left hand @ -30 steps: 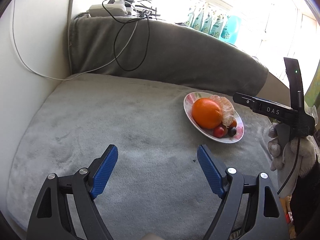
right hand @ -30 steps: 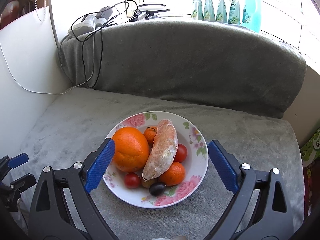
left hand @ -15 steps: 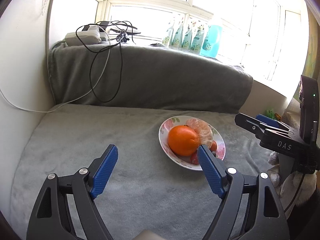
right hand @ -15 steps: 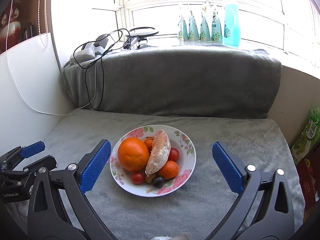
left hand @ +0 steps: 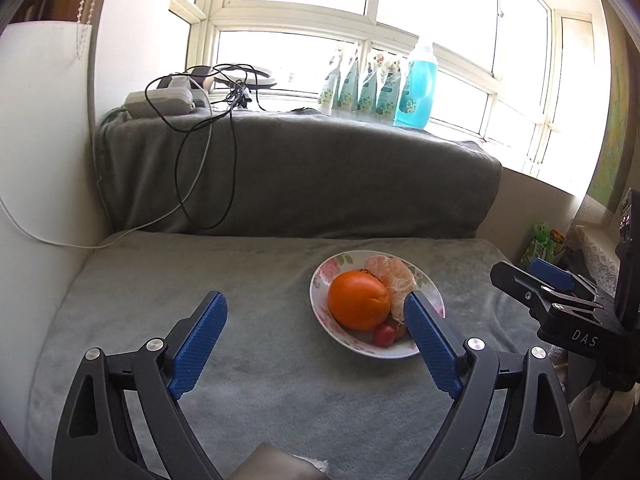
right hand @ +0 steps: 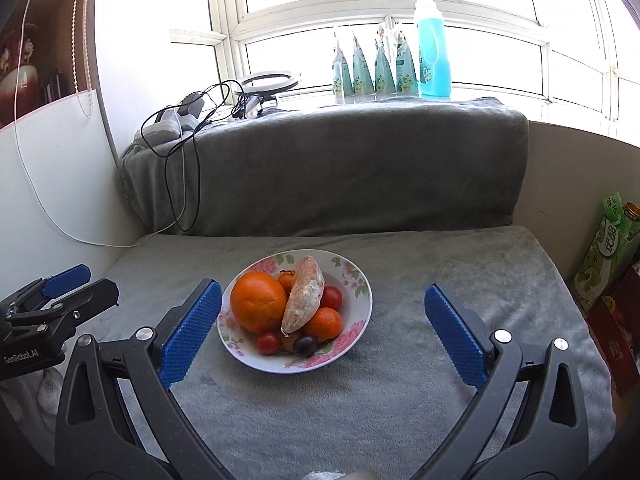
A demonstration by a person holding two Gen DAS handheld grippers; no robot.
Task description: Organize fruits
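Note:
A floral plate (right hand: 354, 342) sits on the grey blanket with a large orange (right hand: 258, 306), a film-wrapped peeled citrus piece (right hand: 304, 300), small mandarins (right hand: 326, 322), cherry tomatoes (right hand: 268, 342) and a dark grape (right hand: 305, 345) in it. My right gripper (right hand: 323, 288) hovers in front of the plate, open, with nothing held. My left gripper (left hand: 313, 298) hangs to the plate's (left hand: 320, 280) near left with its jaws opening and nothing between them. Its right finger hides part of the plate. The orange (left hand: 358, 300) and a tomato (left hand: 383, 335) show beside it.
A grey-covered backrest (right hand: 340, 168) rises behind the seat, with a power strip and black and white cables (right hand: 180, 152) on its left end. Bottles (right hand: 432, 48) line the windowsill. A white panel (left hand: 36, 160) bounds the left, and green cartons (right hand: 608, 248) stand at the right.
Both grippers have drawn back and upward from the plate, which now looks farther off. Both pairs of jaws stand a little wider. The fruit has not moved.

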